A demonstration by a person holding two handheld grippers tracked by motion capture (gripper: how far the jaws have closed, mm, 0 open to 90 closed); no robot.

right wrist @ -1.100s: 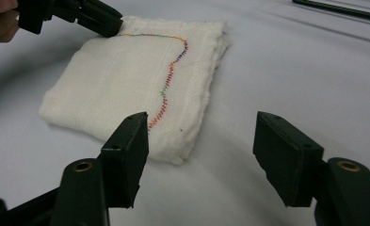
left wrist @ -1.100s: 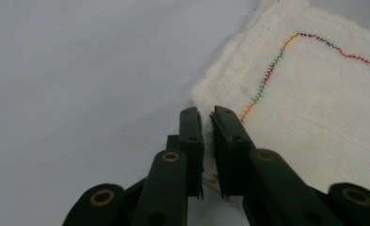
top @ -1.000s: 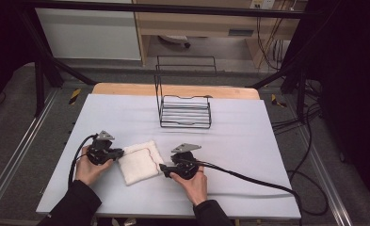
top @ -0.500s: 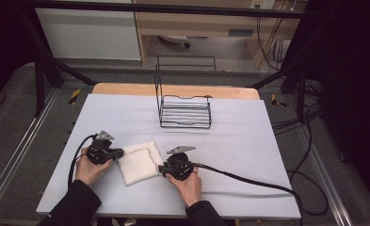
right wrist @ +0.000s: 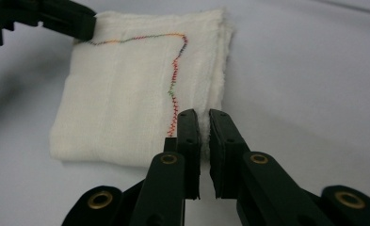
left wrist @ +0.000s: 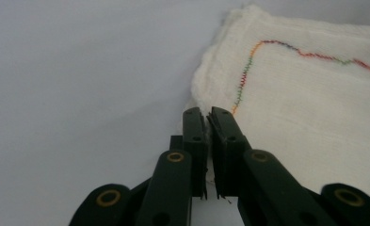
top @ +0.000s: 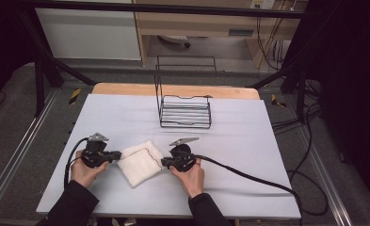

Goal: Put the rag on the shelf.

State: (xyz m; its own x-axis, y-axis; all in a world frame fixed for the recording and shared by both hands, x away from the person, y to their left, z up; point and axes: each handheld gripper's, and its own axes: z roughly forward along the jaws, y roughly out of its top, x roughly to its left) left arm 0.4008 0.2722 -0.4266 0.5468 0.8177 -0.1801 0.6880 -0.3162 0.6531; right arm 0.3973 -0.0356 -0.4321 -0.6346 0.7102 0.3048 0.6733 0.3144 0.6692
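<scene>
The folded cloth (right wrist: 126, 103) is seen as a coarse, loosely woven cream fabric with fuzzy edges and multicoloured zigzag stitching. The table (top: 248, 141) is covered by a smooth, matt pale sheet over a wooden top. The rack (top: 185, 110) is formed of thin black wire. Matt black plastic jaws are fitted with brass-coloured rivets.

No legible txt, labels, brands or nos. anywhere. Folded white cloth (top: 139, 163): multicolour zigzag stitch line only, no lettering; seen close in both gripper views. Black-yellow hazard strips (top: 74, 96) on floor by surface corners: stripes only, no wording. Outlet plate (top: 261, 4) at far wall, too small to read.
</scene>
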